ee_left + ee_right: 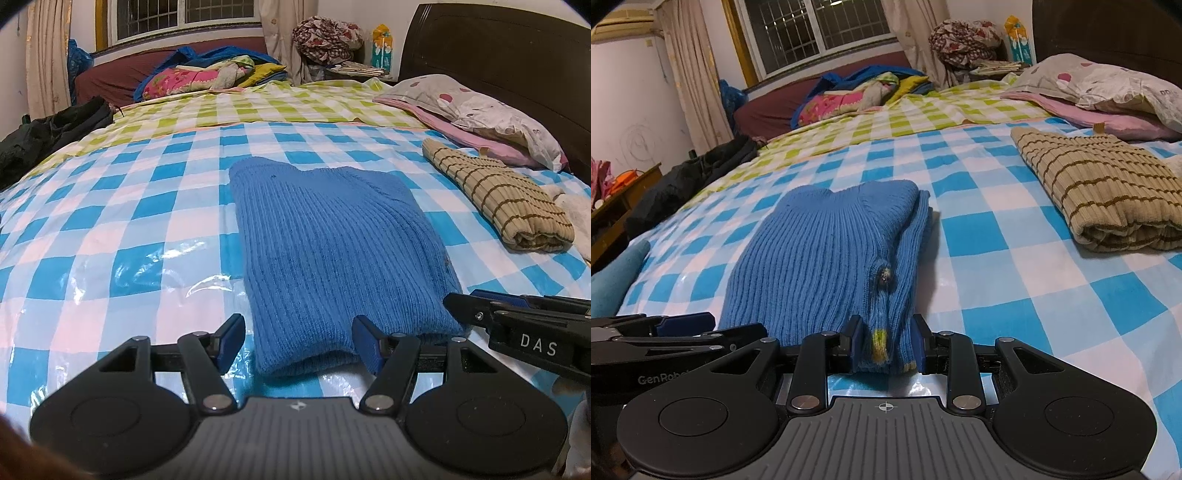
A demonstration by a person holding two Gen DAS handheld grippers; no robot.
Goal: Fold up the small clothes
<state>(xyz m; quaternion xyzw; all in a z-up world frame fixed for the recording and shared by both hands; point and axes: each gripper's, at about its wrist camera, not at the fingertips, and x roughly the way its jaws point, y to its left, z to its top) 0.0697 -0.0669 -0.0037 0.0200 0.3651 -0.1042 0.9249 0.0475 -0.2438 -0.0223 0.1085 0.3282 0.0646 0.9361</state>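
Note:
A folded blue ribbed sweater [332, 236] lies flat on the blue-checked bed cover [129, 221]. My left gripper [299, 343] straddles its near-left corner with the jaws open. The left pad [232, 339] sits off the cloth, and the right pad [365, 347] rests at the hem. My right gripper [887, 343] is shut on the sweater's [820, 258] near-right corner, where the layered edge with a yellow-marked hem fills the gap between its pads. Each gripper shows in the other's view, the right gripper [458, 302] at the right edge and the left gripper [701, 321] at the left edge.
A folded beige sweater with brown stripes [498, 199] lies to the right, beside a pillow [480, 107] at the dark headboard. A black garment [48, 133] lies at the bed's left edge. Piled bedding [207, 74] sits at the far end under the window.

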